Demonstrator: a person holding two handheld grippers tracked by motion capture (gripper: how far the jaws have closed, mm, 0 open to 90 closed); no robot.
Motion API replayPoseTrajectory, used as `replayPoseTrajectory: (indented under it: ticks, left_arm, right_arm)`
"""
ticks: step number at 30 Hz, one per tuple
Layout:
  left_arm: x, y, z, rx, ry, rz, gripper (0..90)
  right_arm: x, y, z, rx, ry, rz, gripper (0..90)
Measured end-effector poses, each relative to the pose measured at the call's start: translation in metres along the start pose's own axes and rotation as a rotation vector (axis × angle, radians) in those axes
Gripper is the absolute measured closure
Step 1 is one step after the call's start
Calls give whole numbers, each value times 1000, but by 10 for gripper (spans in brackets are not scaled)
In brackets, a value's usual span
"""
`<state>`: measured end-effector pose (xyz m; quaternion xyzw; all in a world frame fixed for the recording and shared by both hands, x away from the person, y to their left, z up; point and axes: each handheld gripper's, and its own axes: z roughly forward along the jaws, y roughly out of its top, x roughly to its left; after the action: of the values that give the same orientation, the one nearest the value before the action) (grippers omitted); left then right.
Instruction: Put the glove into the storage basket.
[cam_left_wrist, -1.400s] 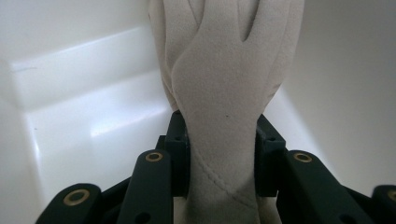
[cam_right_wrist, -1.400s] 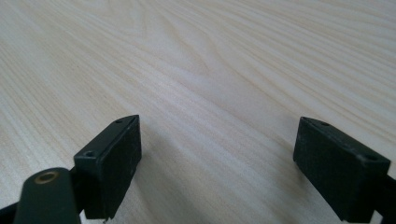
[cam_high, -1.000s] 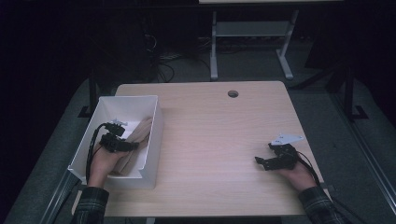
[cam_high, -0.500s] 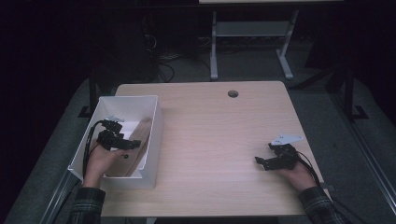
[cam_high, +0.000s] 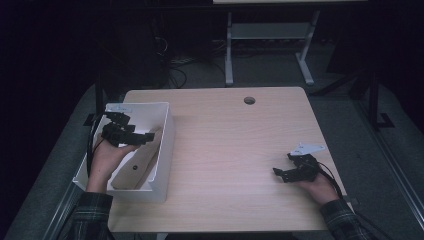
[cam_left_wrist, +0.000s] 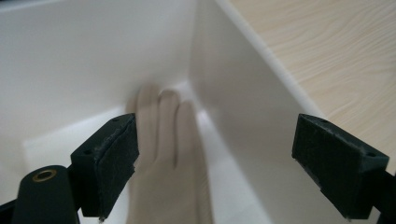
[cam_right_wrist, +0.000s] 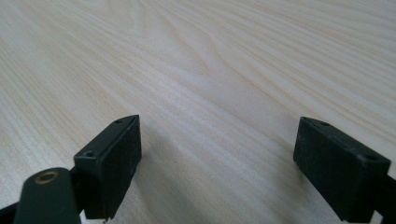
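A white open box (cam_high: 162, 165) stands on the left part of the wooden table (cam_high: 235, 140). In it lies a long beige object (cam_high: 135, 167) with finger-like ends, leaning along the right wall. My left gripper (cam_high: 145, 137) hovers over the box. Its jaws have just opened wide and hold nothing. In the left gripper view the beige object (cam_left_wrist: 168, 154) lies below, between the spread pads (cam_left_wrist: 116, 158), touching neither, with the box wall (cam_left_wrist: 93, 60) behind. My right gripper (cam_high: 280, 174) rests open near the table's right front, with bare tabletop (cam_right_wrist: 210, 60) between its jaws.
A round cable hole (cam_high: 249, 100) sits near the table's far edge. Beyond the table stands a metal desk frame (cam_high: 270, 35) on a dark floor. The box takes up the table's left edge.
The left gripper has risen from low in the box and its jaws have spread apart. The beige object stays in the box. The right hand has not moved.
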<state>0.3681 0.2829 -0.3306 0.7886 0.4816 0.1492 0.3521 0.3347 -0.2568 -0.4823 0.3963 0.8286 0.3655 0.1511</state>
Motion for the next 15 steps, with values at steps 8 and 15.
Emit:
replayPoseTrajectory:
  ticks: [8,15]
  left_arm:
    - [-32,27,-12,-58,-88,41,141]
    - [-60,38,-5,-65,-153,86,141]
  right_arm:
    - [0,0,0,-1,-1,2,146]
    - [0,0,0,1,0,2,146]
